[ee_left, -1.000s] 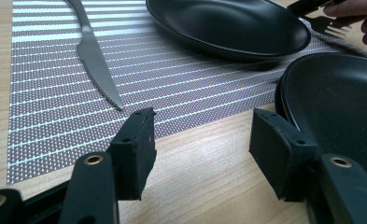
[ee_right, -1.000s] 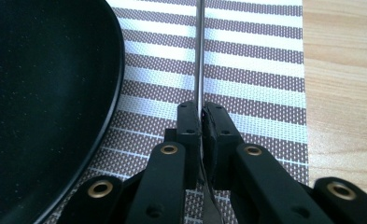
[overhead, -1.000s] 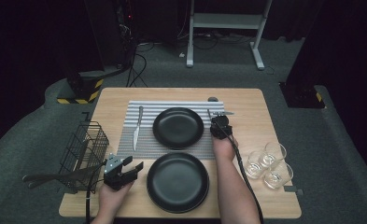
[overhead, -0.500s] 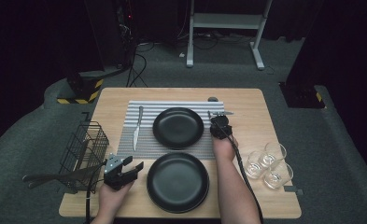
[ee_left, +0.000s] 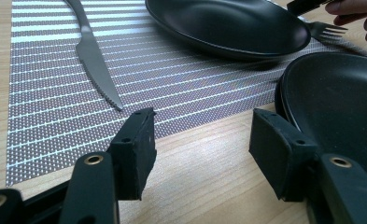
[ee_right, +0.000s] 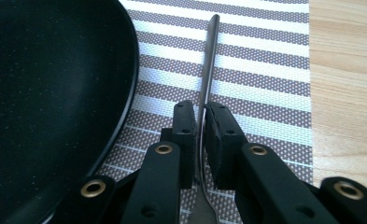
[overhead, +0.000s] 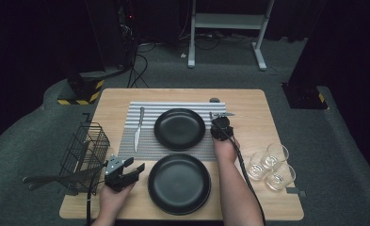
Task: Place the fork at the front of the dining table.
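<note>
A silver fork (ee_right: 209, 56) lies on the striped placemat (ee_right: 265, 93), just right of the far black plate (overhead: 179, 128). My right gripper (ee_right: 201, 116) is shut on the fork's handle. Its jaws have just been easing apart, with the handle still between the pads. In the high view this gripper (overhead: 220, 127) sits at the plate's right edge. My left gripper (overhead: 128, 170) rests open and empty at the front left, beside the near black plate (overhead: 179, 182). Its pads (ee_left: 137, 149) hover over bare wood. A knife (ee_left: 95, 60) lies on the mat left of the far plate.
A black wire basket (overhead: 86, 150) stands at the table's left edge, with dark utensils (overhead: 55, 178) sticking out leftwards. Three clear glasses (overhead: 272, 165) are grouped at the front right. Bare wood lies between the mat's right edge and the glasses.
</note>
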The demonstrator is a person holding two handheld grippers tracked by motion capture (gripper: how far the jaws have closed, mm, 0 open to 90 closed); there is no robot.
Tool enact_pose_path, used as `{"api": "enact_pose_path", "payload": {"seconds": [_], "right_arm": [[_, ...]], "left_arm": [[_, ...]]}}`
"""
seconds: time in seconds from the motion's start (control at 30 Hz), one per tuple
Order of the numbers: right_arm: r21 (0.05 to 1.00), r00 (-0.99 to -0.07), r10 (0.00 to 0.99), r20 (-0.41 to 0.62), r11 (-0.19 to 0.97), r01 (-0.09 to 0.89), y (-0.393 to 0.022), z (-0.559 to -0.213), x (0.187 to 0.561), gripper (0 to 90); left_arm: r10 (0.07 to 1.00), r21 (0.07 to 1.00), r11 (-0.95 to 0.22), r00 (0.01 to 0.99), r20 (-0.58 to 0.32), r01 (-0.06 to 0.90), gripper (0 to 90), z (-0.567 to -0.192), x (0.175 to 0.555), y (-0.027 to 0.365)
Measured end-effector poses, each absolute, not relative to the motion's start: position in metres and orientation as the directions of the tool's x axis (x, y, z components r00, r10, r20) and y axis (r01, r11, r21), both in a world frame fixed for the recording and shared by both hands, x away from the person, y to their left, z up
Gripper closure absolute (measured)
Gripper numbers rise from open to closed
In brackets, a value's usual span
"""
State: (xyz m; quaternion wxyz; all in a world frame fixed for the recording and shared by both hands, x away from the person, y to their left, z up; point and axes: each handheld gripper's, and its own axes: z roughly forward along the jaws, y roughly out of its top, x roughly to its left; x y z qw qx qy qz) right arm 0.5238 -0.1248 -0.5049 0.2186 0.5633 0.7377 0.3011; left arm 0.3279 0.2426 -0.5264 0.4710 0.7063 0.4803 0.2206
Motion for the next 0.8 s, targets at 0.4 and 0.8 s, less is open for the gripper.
{"api": "enact_pose_path", "payload": {"seconds": [0.4, 0.8], "right_arm": [[0.69, -0.281, 0.96, 0.013, 0.195, 0.698, -0.121, -0.505, 0.522, 79.6], [0.712, -0.323, 0.946, 0.043, 0.198, 0.674, -0.114, -0.483, 0.496, 59.7]], "left_arm": [[0.885, 0.876, -0.095, 0.443, -0.143, 0.473, 40.9, -0.526, 0.328, 0.243], [0.886, 0.876, -0.099, 0.443, -0.139, 0.472, 40.9, -0.526, 0.328, 0.242]]}}
